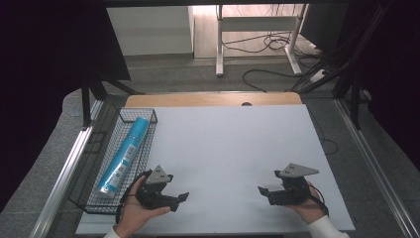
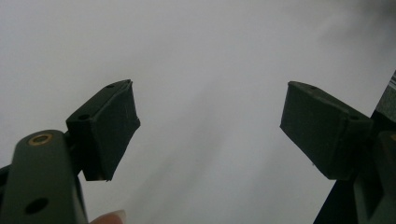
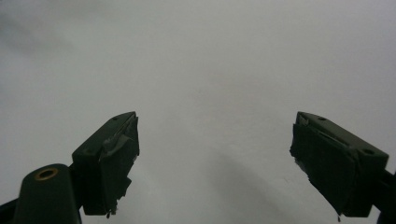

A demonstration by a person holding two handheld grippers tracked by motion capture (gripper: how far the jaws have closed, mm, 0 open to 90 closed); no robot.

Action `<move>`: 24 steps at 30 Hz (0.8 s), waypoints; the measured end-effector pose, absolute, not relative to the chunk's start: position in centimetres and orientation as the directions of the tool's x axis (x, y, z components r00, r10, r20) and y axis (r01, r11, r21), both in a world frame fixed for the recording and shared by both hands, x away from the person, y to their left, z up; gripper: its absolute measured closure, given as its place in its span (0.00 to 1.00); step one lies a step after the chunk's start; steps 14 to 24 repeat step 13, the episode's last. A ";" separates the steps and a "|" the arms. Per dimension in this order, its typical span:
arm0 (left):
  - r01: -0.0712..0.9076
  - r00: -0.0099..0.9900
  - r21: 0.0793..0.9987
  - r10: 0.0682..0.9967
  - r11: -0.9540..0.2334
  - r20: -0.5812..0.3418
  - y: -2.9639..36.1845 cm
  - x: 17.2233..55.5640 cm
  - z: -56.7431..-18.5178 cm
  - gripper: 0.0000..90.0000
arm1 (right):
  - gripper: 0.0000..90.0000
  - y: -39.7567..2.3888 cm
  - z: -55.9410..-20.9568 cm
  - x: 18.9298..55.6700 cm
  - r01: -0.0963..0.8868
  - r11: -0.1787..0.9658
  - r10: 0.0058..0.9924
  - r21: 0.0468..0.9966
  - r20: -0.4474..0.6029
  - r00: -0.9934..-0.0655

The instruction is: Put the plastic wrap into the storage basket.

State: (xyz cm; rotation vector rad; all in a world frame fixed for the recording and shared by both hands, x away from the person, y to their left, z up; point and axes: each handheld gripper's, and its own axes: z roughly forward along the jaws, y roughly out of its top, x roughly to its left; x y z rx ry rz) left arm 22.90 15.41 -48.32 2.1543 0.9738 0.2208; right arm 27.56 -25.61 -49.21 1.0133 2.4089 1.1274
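With both grippers — left [image 1: 182, 197] and right [image 1: 261, 190] — spread and empty over the white mat [image 1: 228, 148], we judge the can [image 1: 124, 154] lying in the basket [image 1: 111, 207] already stowed — next, just rest or reach for it.

Looks like lab / recording rig, not home: white board [image 1: 233, 158] laid over wooden table [image 1: 213, 99], black curtains [image 1: 44, 74] both sides, aluminium rails [image 1: 64, 173], loose cables [image 1: 270, 44] on floor, bare desk frame [image 1: 257, 29] behind.
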 end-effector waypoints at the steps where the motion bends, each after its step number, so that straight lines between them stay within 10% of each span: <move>1: 0.573 0.696 0.699 0.704 -0.427 -0.141 15.4 22.9 -48.4 0.21 | 0.18 -25.5 -49.3 27.5 0.473 0.447 0.704 0.760 0.028 -0.710; 24: 0.587 0.681 0.706 0.713 -0.396 -0.166 15.5 22.9 -48.7 0.21 | 0.18 -25.3 -49.2 27.2 0.438 0.443 0.698 0.782 0.005 -0.716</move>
